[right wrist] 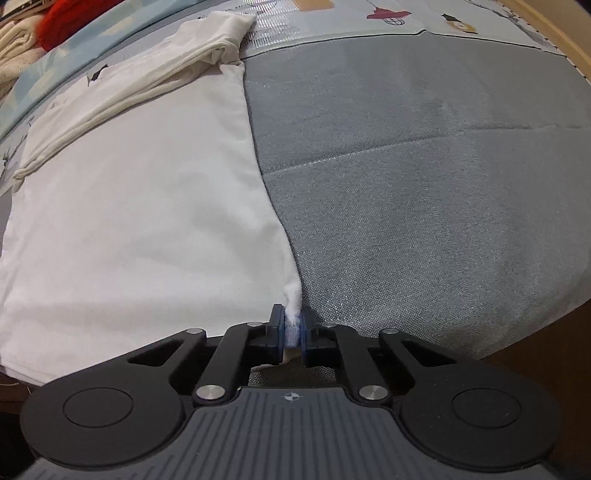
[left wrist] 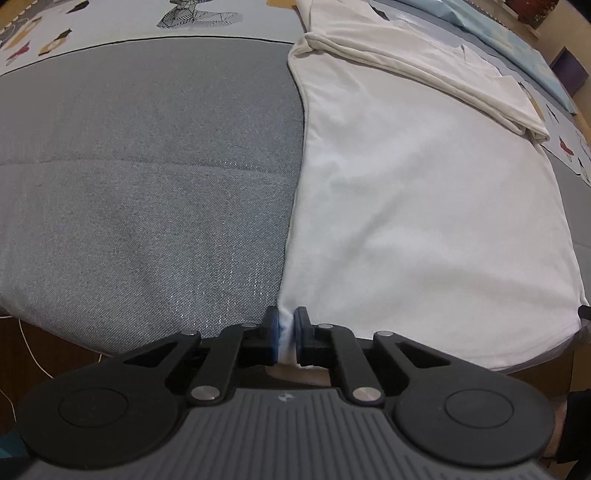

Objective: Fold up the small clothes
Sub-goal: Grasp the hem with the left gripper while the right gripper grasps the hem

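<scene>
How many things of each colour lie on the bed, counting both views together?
White shirt, spread flat: 1
Cream folded garment: 1
Cream cloth pile at the far edge: 1
Red item, partly cut off: 1
Total: 4

White T-shirt (left wrist: 424,221), plain, no print. Grey woven blanket (left wrist: 147,184) beneath it, faint sheen. Far sheet (left wrist: 110,18): pale ground with small red, ochre and black motifs. Gripper pads (right wrist: 280,334) blue on black. Far left: red garment (right wrist: 70,18).
</scene>
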### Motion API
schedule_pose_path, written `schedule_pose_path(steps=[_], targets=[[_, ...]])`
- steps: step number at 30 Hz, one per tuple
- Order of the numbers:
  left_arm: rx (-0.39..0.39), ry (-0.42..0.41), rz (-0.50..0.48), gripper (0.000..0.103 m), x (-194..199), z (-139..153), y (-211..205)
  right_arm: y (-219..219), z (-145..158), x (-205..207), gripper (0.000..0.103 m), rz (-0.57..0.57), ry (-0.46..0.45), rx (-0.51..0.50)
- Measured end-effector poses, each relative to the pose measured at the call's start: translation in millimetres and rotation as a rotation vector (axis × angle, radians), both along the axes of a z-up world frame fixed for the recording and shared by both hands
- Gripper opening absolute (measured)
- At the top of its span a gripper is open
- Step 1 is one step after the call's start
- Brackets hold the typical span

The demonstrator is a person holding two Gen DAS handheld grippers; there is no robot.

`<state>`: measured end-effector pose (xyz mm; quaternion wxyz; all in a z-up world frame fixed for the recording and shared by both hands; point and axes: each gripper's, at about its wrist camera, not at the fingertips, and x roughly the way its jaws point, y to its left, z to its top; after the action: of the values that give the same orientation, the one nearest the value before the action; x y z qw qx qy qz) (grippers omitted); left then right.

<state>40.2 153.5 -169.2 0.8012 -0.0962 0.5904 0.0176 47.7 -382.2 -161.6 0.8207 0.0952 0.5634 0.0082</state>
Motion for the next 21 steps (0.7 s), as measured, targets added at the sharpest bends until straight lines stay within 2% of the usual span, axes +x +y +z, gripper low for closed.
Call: schedule_pose_path(steps=[7, 12, 14, 19, 21], targets=[[0.014, -0.001, 0.003, 0.010, -1.6, 1.1, -3.0, -0.4, 0.2, -1.3, 0.012, 0.010, 0.008, 0.000], [0.024, -0.016, 0.024, 0.011, -3.6, 0.6, -2.4, 5.7, 0.1, 2.9, 0.012, 0.033, 0.009, -0.026], [0.034, -0.023, 0.007, 0.007, -3.4, 1.7, -4.9, 7.9, 1.4, 2.8, 0.009, 0.035, 0.003, -0.036], [0.006, -0.022, 0.022, 0.008, -4.7, 4.5, 0.1, 11.5, 8.7, -4.5, 0.008, 0.039, -0.044, -0.039], [-0.013, -0.006, 0.042, 0.010, -4.9, 2.7, 3.6, 10.1, 7.0, -5.4, 0.010, 0.033, -0.033, -0.052]])
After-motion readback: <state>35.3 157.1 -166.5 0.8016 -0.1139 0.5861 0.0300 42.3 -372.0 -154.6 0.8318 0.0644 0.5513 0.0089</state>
